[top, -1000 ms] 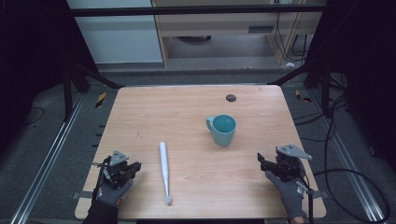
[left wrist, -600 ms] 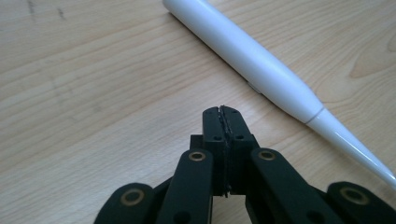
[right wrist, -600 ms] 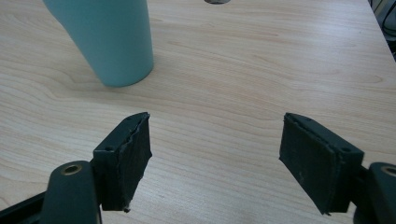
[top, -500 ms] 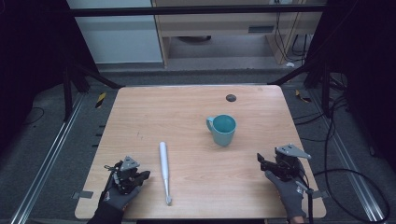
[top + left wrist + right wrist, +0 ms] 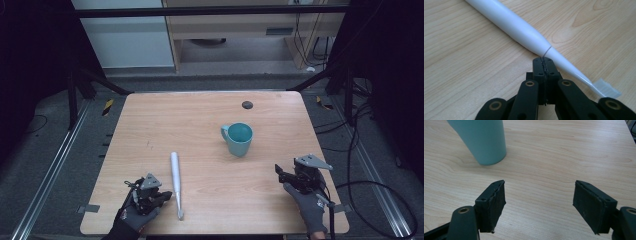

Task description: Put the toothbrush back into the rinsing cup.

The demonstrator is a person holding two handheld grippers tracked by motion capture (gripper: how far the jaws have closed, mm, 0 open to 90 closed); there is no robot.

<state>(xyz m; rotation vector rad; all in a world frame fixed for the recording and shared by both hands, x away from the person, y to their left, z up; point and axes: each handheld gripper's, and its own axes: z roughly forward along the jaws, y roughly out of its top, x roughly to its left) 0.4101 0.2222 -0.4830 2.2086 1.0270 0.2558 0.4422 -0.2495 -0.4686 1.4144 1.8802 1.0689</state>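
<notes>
The left tongs (image 5: 543, 61), jaws pressed together on nothing, sit just beside the white electric toothbrush (image 5: 176, 182) near the worktop's (image 5: 150, 120) front edge, while the right tongs (image 5: 539, 202) gape empty over bare wood short of the teal mug (image 5: 482, 140).

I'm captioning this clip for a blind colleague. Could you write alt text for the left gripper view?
A white electric toothbrush lies diagonally on a pale wooden table, bristle head at lower right. The left gripper rises from the bottom edge with its black jaws pressed together on nothing, their tips right beside the brush's neck.
</notes>
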